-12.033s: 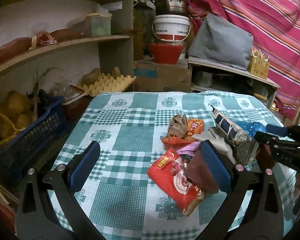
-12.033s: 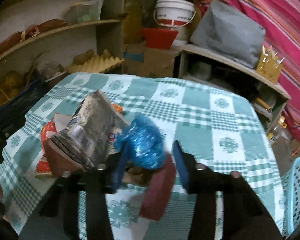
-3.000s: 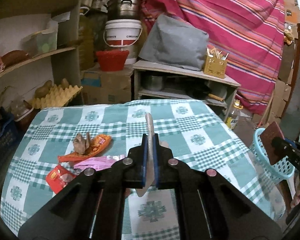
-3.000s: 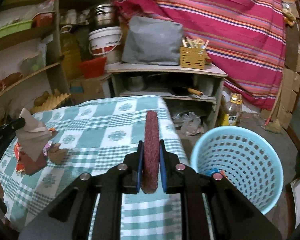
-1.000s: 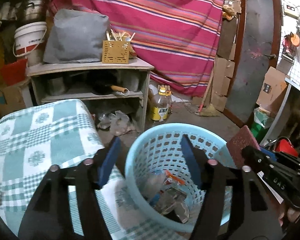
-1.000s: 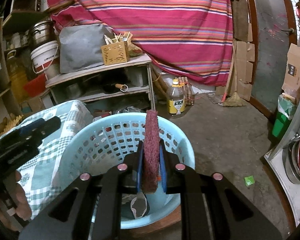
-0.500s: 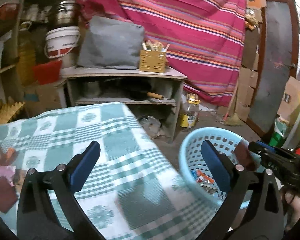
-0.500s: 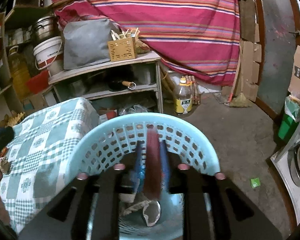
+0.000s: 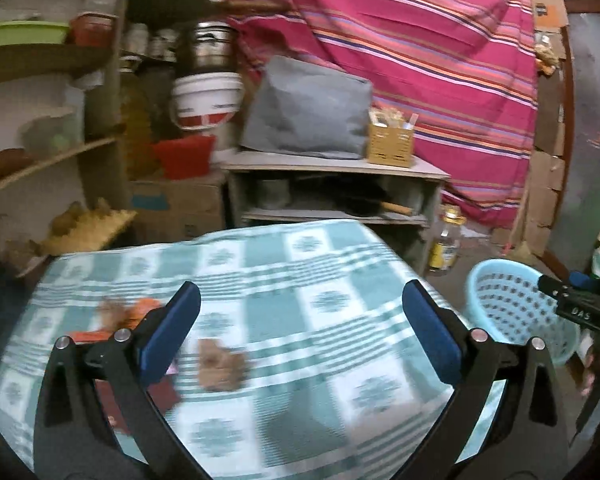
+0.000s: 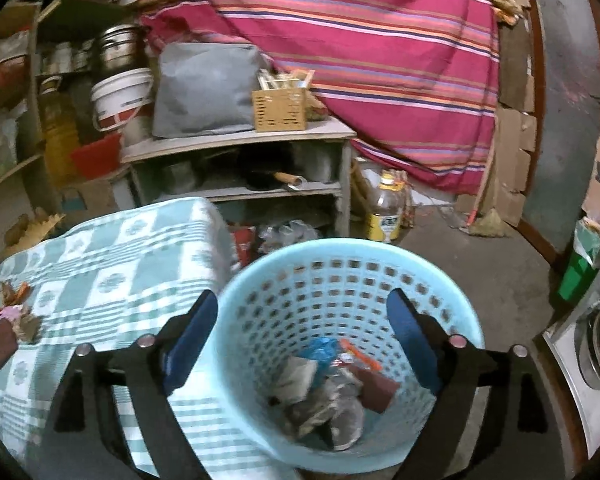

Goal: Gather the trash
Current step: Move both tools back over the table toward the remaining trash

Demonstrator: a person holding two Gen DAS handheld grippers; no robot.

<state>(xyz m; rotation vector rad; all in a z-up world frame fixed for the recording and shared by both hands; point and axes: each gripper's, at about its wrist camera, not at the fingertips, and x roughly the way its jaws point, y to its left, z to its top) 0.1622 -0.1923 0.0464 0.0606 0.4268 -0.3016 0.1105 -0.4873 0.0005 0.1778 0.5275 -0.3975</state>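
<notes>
The right gripper (image 10: 302,328) has just been opening; its fingers (image 10: 190,336) stand spread with nothing between them, above the light blue basket (image 10: 440,292). Below them in the basket lie a dark red scouring pad (image 10: 376,390), a blue bag (image 10: 320,350) and crumpled wrappers (image 10: 324,404). The left gripper (image 9: 300,330) has fingers (image 9: 170,336) spread wide and empty over the checked surface (image 9: 300,280). Between and left of these fingers lie a brown scrap (image 9: 220,366) and orange wrappers (image 9: 136,310), blurred.
</notes>
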